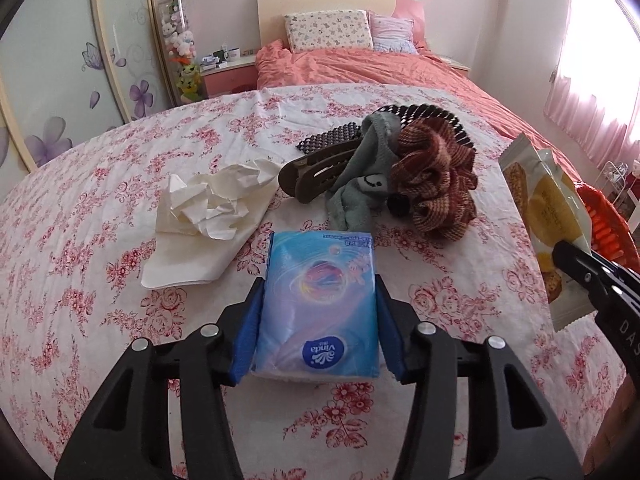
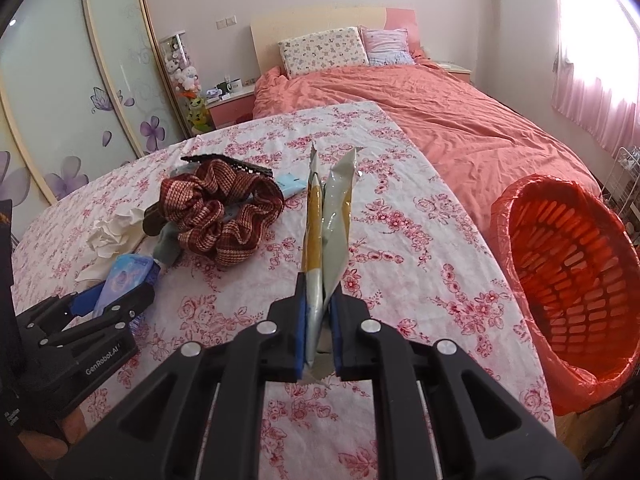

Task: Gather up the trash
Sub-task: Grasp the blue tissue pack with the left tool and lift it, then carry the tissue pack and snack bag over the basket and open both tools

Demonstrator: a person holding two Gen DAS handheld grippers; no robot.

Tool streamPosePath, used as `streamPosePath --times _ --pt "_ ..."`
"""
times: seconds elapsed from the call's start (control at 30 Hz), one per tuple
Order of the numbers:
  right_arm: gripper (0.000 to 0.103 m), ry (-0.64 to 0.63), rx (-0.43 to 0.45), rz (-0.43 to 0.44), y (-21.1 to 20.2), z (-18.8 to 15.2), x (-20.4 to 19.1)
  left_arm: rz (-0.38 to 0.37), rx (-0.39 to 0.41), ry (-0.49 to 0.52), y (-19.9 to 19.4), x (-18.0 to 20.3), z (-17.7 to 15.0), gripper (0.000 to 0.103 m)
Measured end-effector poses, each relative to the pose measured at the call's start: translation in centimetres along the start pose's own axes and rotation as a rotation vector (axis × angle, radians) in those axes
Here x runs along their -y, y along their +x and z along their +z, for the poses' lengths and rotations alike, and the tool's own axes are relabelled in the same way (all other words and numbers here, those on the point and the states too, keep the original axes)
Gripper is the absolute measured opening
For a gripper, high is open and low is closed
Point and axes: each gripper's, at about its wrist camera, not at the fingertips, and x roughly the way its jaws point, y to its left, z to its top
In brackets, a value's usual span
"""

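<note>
A blue Vinda tissue pack (image 1: pixel 320 300) lies on the floral tablecloth (image 1: pixel 100 280), and my left gripper (image 1: pixel 320 284) is shut on it, blue pads against both its sides. The right wrist view shows the same grip from the side, the pack (image 2: pixel 124 276) sitting in the left gripper (image 2: pixel 116 292). My right gripper (image 2: pixel 320 292) is shut on a yellow and white snack wrapper (image 2: pixel 336 216), which stands upright above the table. A crumpled white tissue (image 1: pixel 212 208) rests just left of and beyond the pack.
An orange slatted basket with a red liner (image 2: pixel 572 280) stands off the table's right edge. Behind the pack lies a heap: a brown checked scrunchie (image 1: pixel 436 184), a grey sock (image 1: pixel 356 184), brown hair clips (image 1: pixel 312 172). A pink bed (image 2: pixel 440 120) lies beyond.
</note>
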Motion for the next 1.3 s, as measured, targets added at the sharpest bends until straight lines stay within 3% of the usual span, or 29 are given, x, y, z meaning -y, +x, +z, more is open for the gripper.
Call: streamPosePath --times 0.43,0.77,1.0,1.3 --pt "0.011 0.008 0.103 0.026 -5.8 0.9 0.8 -0.026 0.112 0.034 -6.0 2.2 1.6 0.052" --pt "0.011 0.031 0.178 0.007 -10.0 1.2 3.7 -0.085 0.179 0.096 -9.7 6.4 2.4 0.052" --pt "0.011 0.086 0.219 -0.039 -12.5 1.0 8.1 -0.217 0.211 0.110 -11.2 9.6 3.3 0.052" --pt "0.011 0.172 0.249 -0.117 -14.2 0.8 15.9 -0.377 0.220 0.194 -10.8 16.8 4.4 0.052"
